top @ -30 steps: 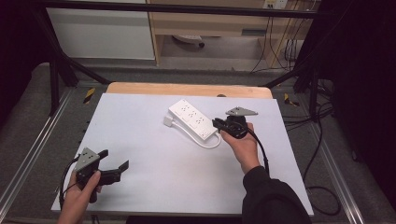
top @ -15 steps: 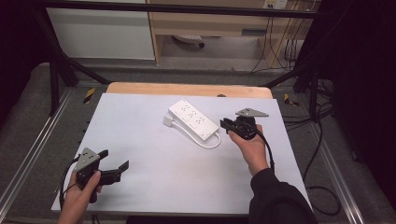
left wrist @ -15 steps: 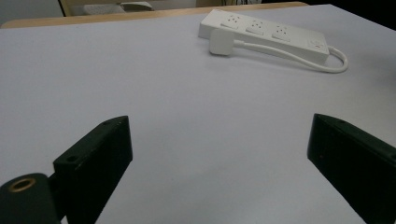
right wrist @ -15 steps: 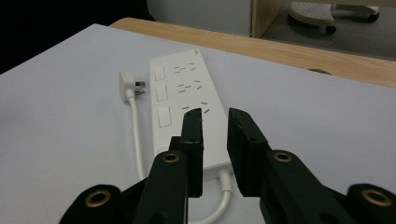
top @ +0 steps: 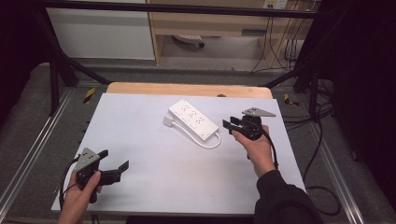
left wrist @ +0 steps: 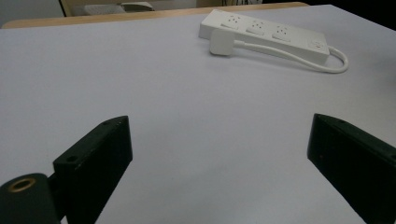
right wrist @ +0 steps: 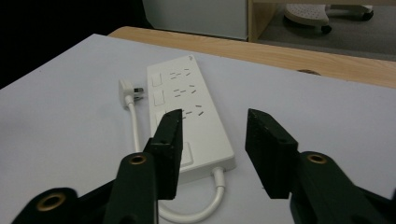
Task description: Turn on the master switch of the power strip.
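Observation:
A white power strip (top: 194, 120) lies slantwise on the white table top (top: 140, 186), its plug (top: 167, 121) beside its far end and its cable (top: 210, 142) looped at the near end. My right gripper (top: 229, 125) hovers just right of the strip's near end. In the right gripper view its jaws (right wrist: 217, 140) have just been opening and stand apart with nothing between them; the strip (right wrist: 187, 107) and plug (right wrist: 125, 88) lie beyond. My left gripper (top: 114, 158) rests at the near left, wide open (left wrist: 219, 154) and pointing toward the strip (left wrist: 266, 35).
A wooden table edge (top: 187, 88) runs along the far side of the white top. Black frame bars and cables (top: 322, 116) stand at the right. A cabinet (top: 102, 32) and shelf sit on the floor behind.
The right gripper has drawn back to the right from the strip's near end, and its jaws have spread apart. The left gripper has not moved.

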A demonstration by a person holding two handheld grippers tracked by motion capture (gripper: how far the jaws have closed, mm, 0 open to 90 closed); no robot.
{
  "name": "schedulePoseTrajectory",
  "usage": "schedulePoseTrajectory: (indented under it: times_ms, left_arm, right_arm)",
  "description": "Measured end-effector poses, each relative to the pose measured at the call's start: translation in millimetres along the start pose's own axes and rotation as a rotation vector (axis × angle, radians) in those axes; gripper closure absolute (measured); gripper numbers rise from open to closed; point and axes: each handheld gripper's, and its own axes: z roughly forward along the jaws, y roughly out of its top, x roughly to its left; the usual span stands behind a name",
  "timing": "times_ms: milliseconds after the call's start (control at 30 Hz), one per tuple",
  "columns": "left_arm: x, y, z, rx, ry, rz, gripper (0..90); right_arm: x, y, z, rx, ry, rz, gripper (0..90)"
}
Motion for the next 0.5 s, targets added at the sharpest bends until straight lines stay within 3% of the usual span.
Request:
schedulePoseTrajectory:
  times_ms: [233,500]
  left_arm:
    - [-0.2,-0.2,-0.5,0.002,-0.001,0.000,6.6]
    - [0.3,-0.8,-1.7,0.001,-0.001,-0.006,6.5]
  right_arm:
    - [-5.6,1.0,-11.7,-0.015,-0.021,0.028,39.5]
    - [-9.8,0.5,-24.6,-0.012,-0.013,0.051,21.0]
